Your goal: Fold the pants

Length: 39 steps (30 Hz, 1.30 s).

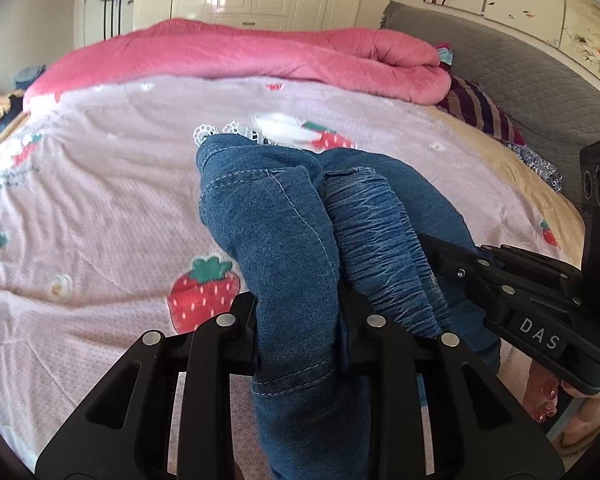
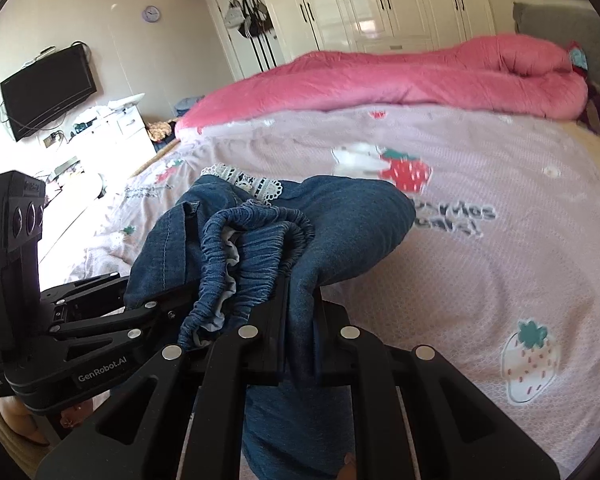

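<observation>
The bed fills the view under a pink strawberry-print sheet, with a rolled pink quilt along its far side and white wardrobes behind; a television hangs on the far left wall.

The pants are up off the sheet, bunched between my two hands. Their length runs away from me toward the far side of the bed, ending in a lace-trimmed edge.

My left gripper has its fingers clamped on a denim fold. My right gripper is clamped on denim just beside the gathered elastic waistband. Both hands sit at the near end, almost touching, so neither is nearer. I judge the next move is to spread them apart and lay the cloth flat, forward onto the sheet.
</observation>
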Each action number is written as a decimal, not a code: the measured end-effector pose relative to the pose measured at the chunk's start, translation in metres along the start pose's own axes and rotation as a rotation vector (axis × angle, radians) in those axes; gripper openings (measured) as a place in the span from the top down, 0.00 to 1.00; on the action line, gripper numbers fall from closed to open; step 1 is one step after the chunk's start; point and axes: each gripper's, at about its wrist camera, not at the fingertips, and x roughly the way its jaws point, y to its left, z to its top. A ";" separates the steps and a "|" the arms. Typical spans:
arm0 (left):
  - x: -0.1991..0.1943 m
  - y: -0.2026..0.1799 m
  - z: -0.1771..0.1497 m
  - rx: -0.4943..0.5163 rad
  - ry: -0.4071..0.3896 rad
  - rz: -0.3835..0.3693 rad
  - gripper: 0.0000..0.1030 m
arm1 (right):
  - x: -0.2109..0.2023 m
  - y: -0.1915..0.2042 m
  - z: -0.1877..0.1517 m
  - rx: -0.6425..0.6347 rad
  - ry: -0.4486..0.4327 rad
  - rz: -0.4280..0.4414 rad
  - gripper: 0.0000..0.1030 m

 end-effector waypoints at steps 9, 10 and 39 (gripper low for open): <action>0.022 0.019 -0.014 -0.070 0.050 -0.007 0.79 | 0.023 -0.027 -0.017 0.122 0.090 0.009 0.91; 0.023 0.020 -0.015 -0.072 0.051 -0.006 0.79 | 0.024 -0.028 -0.018 0.132 0.096 0.010 0.88; 0.013 0.027 -0.026 -0.085 0.037 0.013 0.58 | 0.010 -0.020 -0.032 0.048 0.059 -0.180 0.50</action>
